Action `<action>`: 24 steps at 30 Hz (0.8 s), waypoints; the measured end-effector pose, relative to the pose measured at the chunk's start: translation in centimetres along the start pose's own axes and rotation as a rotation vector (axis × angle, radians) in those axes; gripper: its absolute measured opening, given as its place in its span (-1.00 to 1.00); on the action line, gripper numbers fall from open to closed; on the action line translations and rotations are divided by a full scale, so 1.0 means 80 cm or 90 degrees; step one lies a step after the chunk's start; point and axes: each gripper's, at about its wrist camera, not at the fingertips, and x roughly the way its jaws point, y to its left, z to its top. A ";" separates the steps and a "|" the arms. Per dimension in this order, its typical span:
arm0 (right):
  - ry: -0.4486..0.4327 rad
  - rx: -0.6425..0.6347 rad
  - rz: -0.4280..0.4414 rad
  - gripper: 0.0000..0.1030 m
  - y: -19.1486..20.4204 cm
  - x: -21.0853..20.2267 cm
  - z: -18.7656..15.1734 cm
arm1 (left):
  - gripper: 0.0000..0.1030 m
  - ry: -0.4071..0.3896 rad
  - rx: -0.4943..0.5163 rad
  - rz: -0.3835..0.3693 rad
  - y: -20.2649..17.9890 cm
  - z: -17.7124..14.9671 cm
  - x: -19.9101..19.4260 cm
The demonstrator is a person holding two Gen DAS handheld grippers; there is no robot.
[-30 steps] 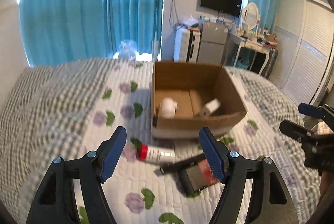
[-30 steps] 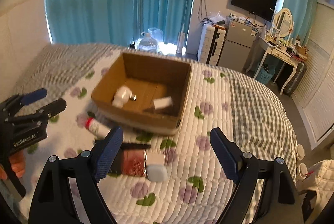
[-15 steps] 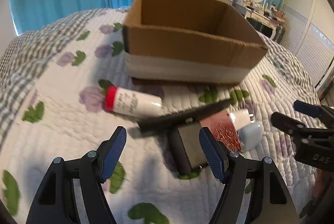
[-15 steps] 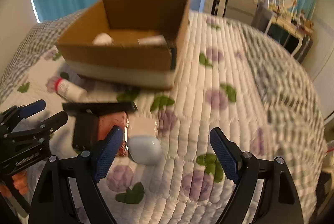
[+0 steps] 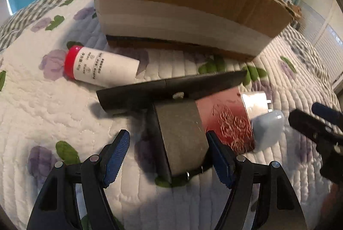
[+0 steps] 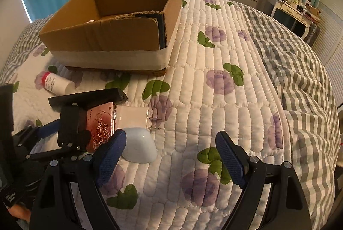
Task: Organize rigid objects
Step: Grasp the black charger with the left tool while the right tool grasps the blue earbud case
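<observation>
Both grippers lowered and moved in on the clutter since a second ago; carton now looms larger.

Nearest: left gripper (image 5: 168, 151), jaws wide apart, straddling the dark grey block (image 5: 182, 133) without pinching it; right gripper (image 6: 169, 155), jaws open, holding nothing, its left finger (image 6: 110, 154) just beside the pale blue case (image 6: 139, 145). Next: red rose-patterned case (image 5: 225, 116) touching the block; white plug adapter (image 6: 133, 116); long black bar (image 5: 171, 88) lying across them. Beyond: white bottle with red cap (image 5: 100, 67) on its side. Farthest: cardboard box (image 6: 103, 37), open-topped, mid-bed on the quilt (image 6: 214, 80).
</observation>
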 end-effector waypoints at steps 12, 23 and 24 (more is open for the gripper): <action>0.005 -0.024 -0.024 0.66 0.007 0.009 -0.008 | -0.06 -0.007 0.079 0.001 -0.010 -0.015 -0.018; 0.020 -0.052 -0.015 0.66 0.022 0.012 -0.021 | -0.23 0.010 0.073 -0.045 0.032 -0.036 -0.070; 0.028 -0.059 -0.014 0.66 0.025 0.015 -0.023 | -0.23 0.010 0.070 -0.044 0.032 -0.031 -0.071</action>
